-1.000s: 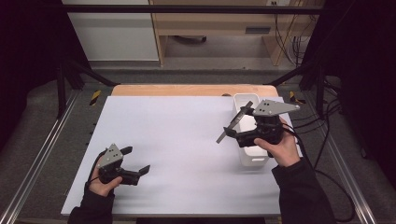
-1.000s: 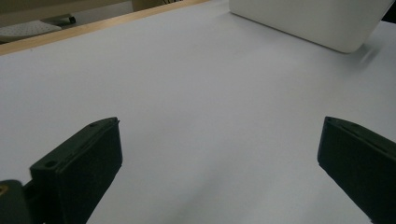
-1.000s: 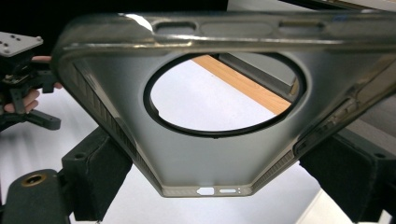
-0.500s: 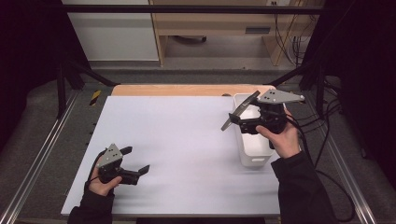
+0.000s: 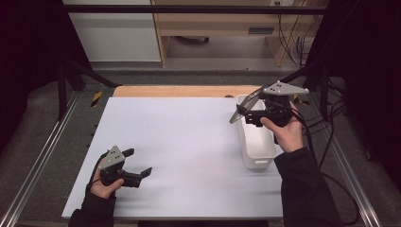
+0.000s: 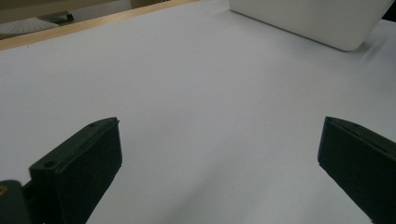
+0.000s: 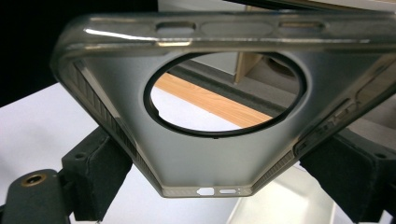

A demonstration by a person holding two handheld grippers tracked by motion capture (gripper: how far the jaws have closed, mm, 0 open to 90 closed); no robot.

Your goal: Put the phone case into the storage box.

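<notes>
While the right gripper pinches a phone case above the bin, the left gripper's fingers stay spread.

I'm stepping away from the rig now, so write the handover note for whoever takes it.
Right gripper: shut on a translucent grey phone case, held in the air over the far end of the white bin.
Left gripper: open, holding nothing, low over the white table at its near left.
Done: case picked up.
Left: probably lower it into the bin and release.
</notes>
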